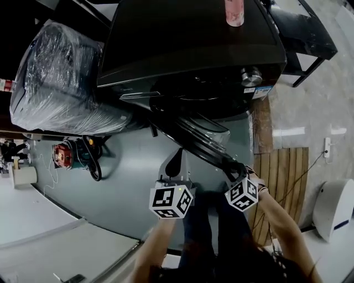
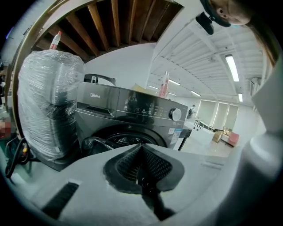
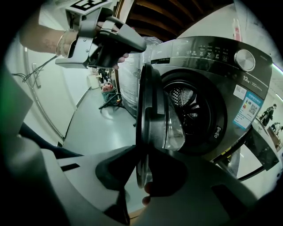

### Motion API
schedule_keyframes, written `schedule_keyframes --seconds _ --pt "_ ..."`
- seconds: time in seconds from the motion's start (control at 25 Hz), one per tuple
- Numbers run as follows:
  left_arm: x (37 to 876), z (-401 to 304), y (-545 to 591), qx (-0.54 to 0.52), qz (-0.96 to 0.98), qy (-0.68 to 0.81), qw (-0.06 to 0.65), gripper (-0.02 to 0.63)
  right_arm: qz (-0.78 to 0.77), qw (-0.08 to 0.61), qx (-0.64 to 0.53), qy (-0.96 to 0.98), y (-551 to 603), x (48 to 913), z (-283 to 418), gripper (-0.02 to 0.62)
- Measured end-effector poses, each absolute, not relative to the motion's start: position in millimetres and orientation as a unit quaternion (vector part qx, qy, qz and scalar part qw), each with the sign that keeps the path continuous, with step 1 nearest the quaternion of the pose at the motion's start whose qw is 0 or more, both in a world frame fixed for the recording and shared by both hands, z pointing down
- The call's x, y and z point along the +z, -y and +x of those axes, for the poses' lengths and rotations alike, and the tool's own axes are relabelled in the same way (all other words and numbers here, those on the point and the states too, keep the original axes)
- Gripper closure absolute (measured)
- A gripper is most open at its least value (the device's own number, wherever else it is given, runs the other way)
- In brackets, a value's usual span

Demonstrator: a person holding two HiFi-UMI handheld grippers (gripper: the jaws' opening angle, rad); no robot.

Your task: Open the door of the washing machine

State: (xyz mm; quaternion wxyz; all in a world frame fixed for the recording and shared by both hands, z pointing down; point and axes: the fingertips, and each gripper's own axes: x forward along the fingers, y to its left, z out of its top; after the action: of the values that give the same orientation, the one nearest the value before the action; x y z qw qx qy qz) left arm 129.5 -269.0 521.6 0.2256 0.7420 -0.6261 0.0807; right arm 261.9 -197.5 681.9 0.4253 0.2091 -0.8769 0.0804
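A dark front-loading washing machine (image 1: 188, 38) (image 2: 132, 110) (image 3: 212, 79) stands at the top of the head view. Its round door (image 1: 199, 135) (image 3: 152, 110) is swung open towards me, and the drum shows behind it. My right gripper (image 1: 235, 166) (image 3: 143, 170) is shut on the door's outer rim, which runs edge-on between its dark pads. My left gripper (image 1: 176, 157) (image 2: 140, 148) (image 3: 137, 44) hangs in the air left of the door, apart from it. Its ribbed pads meet with nothing between them.
A plastic-wrapped appliance (image 1: 61, 83) (image 2: 48, 101) stands close on the machine's left. A pink bottle (image 1: 234, 11) (image 2: 164, 86) sits on the machine's top. A red tool with cables (image 1: 63, 156) lies on the grey floor. Wooden slats (image 1: 282, 182), a white bin (image 1: 334, 207) and a black stand (image 1: 301, 33) are at the right.
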Motion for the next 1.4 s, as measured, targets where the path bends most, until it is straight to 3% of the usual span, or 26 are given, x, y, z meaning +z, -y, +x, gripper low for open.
schedule_keyframes --seconds 1.4 --pt "514.9 35.2 160.8 0.062 0.761 0.605 0.228 0.594 0.313 0.415 0.156 0.840 97.2 686.2 176.6 0.512"
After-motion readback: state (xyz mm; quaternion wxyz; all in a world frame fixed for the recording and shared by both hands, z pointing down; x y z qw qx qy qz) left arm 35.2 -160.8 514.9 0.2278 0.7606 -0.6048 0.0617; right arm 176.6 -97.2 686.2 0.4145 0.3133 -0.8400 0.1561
